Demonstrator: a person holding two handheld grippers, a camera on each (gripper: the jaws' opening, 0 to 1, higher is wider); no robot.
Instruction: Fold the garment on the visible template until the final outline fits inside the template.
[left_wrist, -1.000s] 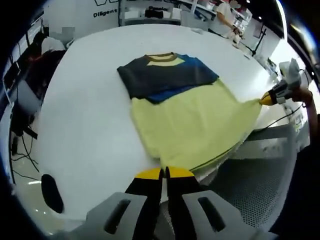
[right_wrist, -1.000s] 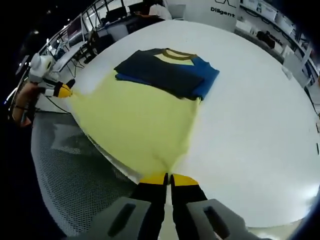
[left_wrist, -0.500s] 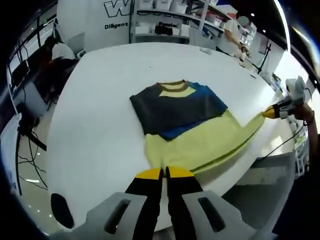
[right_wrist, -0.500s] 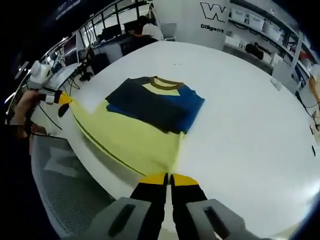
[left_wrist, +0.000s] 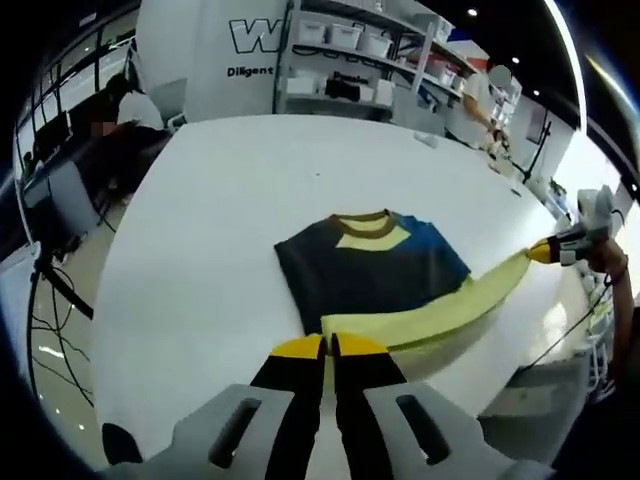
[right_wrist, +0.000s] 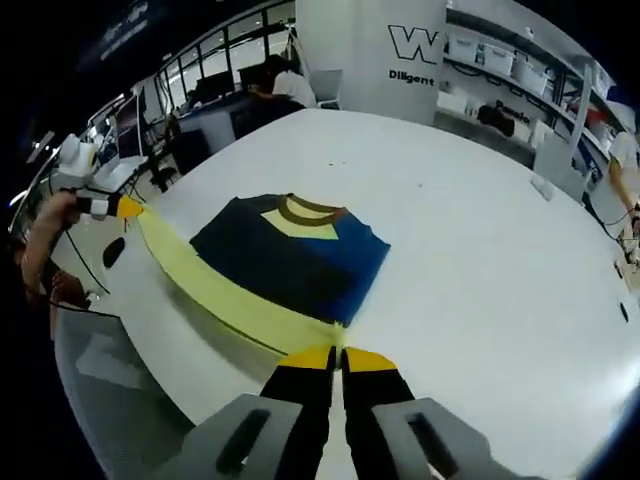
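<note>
A T-shirt (left_wrist: 375, 270) lies on the white table (left_wrist: 220, 200), its dark and blue top part with the brown collar facing away. Its yellow lower part (left_wrist: 430, 320) is lifted and drawn over toward the collar as a taut band. My left gripper (left_wrist: 328, 347) is shut on one corner of the yellow hem. My right gripper (right_wrist: 338, 357) is shut on the other corner; it also shows in the left gripper view as the right gripper (left_wrist: 540, 251). In the right gripper view the shirt (right_wrist: 290, 265) lies ahead, with the left gripper (right_wrist: 125, 206) at the band's far end.
Shelving with boxes (left_wrist: 350, 70) and a white pillar with lettering (right_wrist: 385, 55) stand past the table. A person sits at desks (left_wrist: 100, 120) on the far left. A small object (right_wrist: 540, 185) lies on the table. Cables (left_wrist: 45, 280) hang by the table's edge.
Both grippers have carried the yellow hem up and forward over the table. The yellow part, spread wide and hanging off the edge a second ago, is now a narrow raised band near the dark upper part.
</note>
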